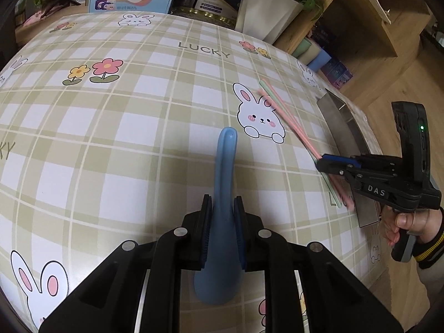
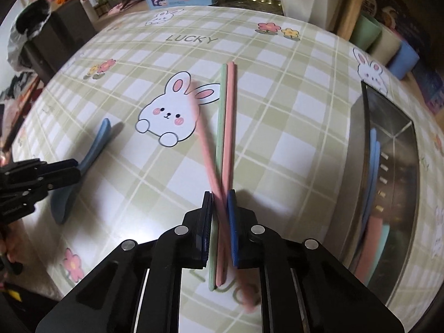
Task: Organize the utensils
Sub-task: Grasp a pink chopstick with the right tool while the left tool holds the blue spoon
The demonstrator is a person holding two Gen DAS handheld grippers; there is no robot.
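Left wrist view. The jaws of the left gripper (image 1: 223,202) are closed on the handle of a blue spoon (image 1: 222,216), one pad on each side; the handle tip points away from the camera over the tablecloth (image 1: 138,127), and the bowl end lies nearest the lens. At the right edge, the right gripper (image 1: 322,163) is held in a hand (image 1: 410,222) with a striped cuff; its tips meet the near ends of the chopsticks (image 1: 288,116), a pink and green bundle lying slantwise beside a printed rabbit. A metal tray (image 1: 341,127) sits just beyond them at the table's edge.

Right wrist view. The jaws of the right gripper (image 2: 220,202) are nearly together around the chopsticks (image 2: 226,138): a green one and a pink one lie side by side on the cloth, and a second pink one, blurred, crosses them at the pads. No earlier frame is given, and the blur prevents telling which sticks are truly clamped. The metal tray (image 2: 358,138) at right holds blue, pink and pale green utensils along its near wall. At left, the left gripper (image 2: 75,170) grips the blue spoon (image 2: 83,161).
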